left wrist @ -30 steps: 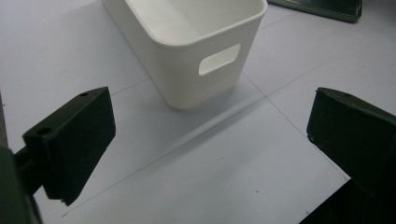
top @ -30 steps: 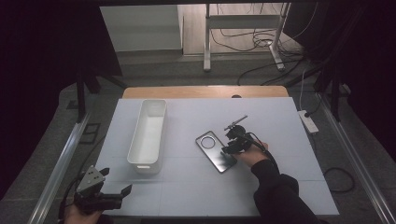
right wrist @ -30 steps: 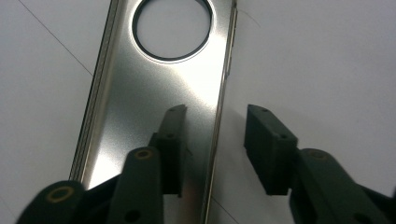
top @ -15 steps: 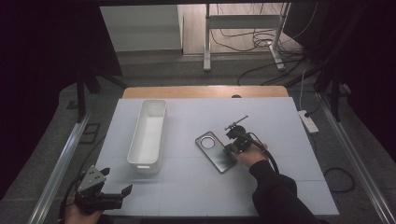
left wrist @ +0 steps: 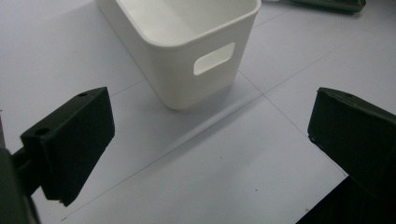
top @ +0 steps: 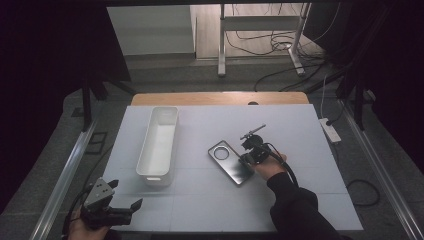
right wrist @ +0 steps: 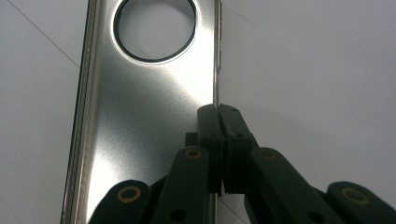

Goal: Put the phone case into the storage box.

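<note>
A silver phone case (top: pixel 230 164) with a round camera hole lies flat on the white table, right of centre. My right gripper (top: pixel 248 159) is at its right long edge. In the right gripper view the two black jaws (right wrist: pixel 218 112) stand pressed together, pinching the thin rim of the case (right wrist: pixel 149 107). My left gripper (top: pixel 126 194) rests at the front left of the table, open, with nothing between its jaws. In the left gripper view it (left wrist: pixel 210 140) faces the short end of a white bin (left wrist: pixel 187 60) with a handle slot.
The long white bin (top: pixel 172 145) stands left of centre, lengthwise, and looks empty. A wooden strip (top: pixel 220 98) borders the table's far edge. A white power strip (top: pixel 330 130) lies off the right side. Cables and a metal stand (top: pixel 260 40) are on the floor beyond.
The right gripper has shifted slightly toward the case's edge and settled there. The left hand and the bin have not moved.
</note>
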The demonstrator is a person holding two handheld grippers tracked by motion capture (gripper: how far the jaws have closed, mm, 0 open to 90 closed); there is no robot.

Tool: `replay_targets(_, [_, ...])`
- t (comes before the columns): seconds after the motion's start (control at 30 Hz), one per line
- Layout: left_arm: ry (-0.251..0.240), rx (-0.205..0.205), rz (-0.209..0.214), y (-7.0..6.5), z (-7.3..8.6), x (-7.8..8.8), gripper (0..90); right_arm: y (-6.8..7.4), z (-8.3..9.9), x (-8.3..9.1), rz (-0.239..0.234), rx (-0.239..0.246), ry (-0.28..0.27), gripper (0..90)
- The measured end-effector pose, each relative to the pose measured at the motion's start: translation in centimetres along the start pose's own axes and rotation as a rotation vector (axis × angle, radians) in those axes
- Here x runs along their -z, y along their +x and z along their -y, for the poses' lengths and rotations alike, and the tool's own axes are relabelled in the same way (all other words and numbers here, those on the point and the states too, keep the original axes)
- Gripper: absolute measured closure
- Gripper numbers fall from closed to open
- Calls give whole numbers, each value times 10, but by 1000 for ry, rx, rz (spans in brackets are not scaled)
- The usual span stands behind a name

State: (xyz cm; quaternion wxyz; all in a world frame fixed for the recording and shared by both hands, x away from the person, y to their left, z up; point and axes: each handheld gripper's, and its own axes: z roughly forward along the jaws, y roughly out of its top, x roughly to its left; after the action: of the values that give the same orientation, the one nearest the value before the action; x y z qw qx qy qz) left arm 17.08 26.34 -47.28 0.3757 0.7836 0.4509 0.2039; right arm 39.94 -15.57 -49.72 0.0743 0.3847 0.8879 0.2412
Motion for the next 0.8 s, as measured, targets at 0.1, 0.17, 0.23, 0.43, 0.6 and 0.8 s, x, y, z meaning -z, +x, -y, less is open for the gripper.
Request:
replay_targets(0.1, [2, 14, 27, 2, 0, 0, 31, 0, 1, 8, -8, 8, -28, 885])
replay_targets(0.17, [3, 20, 35, 3, -1, 0, 33, 0, 2, 12, -8, 11, -41, 885])
replay_targets(0.23, [4, 22, 41, 4, -1, -1, 32, 0, 2, 14, -8, 10, -45, 886])
replay_targets(0.43, [3, 34, 36, 3, -1, 0, 7, -2, 6, 27, -7, 1, -82, 885])
replay_targets(0.6, [-8, 48, 48, 3, -4, -1, 0, -4, 7, 35, -1, -8, -118, 885])
replay_targets(0.8, [-24, 29, 60, -3, -12, -2, 0, -4, 9, 45, 2, -13, -150, 885])
